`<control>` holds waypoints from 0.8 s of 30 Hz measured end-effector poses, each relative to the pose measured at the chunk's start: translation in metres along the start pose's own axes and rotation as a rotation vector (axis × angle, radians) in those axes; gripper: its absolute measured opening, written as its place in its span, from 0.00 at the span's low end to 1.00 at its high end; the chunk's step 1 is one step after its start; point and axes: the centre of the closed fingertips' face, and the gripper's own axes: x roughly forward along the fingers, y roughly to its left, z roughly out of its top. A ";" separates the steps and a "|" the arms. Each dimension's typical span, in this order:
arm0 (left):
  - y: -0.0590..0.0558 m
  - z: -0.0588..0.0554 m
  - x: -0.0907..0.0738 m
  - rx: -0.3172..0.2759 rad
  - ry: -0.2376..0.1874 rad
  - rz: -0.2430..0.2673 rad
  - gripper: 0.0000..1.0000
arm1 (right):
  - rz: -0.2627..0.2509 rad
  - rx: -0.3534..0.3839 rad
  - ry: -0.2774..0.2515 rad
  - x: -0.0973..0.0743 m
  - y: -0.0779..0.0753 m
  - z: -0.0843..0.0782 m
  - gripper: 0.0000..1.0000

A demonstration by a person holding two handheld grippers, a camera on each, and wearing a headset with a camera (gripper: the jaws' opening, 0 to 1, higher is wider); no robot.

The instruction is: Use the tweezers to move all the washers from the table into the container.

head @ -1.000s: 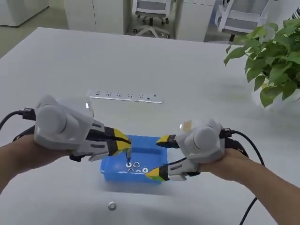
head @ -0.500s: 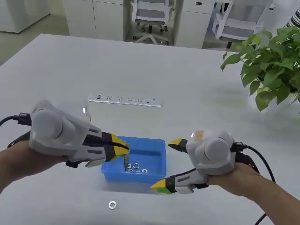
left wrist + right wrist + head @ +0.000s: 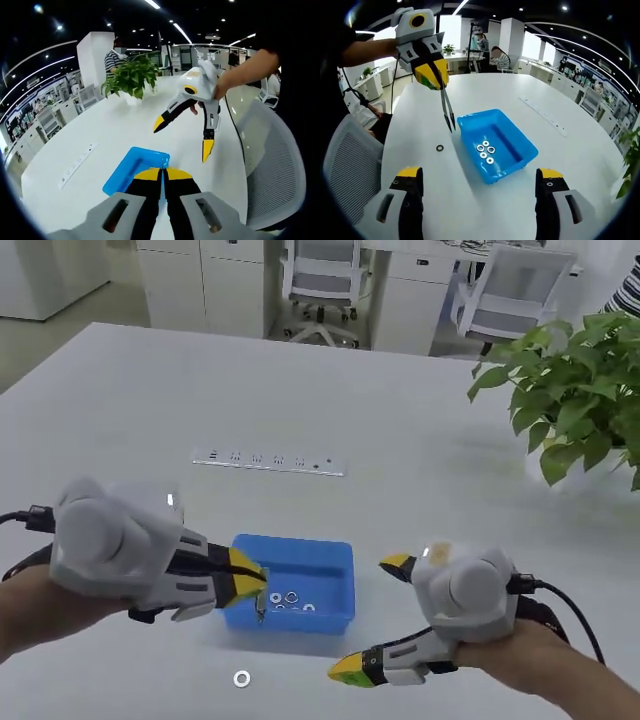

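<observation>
A broad white table carries a white power strip, with a leafy potted plant at its far right. Beyond stand grey office chairs and white cabinets. Strip lights line the dark ceiling, beside a white column.

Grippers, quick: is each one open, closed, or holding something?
Left gripper: closed on the tweezers.
Right gripper: open, holding nothing.
</observation>
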 end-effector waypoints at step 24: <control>-0.016 -0.034 -0.002 -0.036 0.018 0.013 0.06 | 0.003 0.012 -0.021 -0.004 0.023 -0.009 1.00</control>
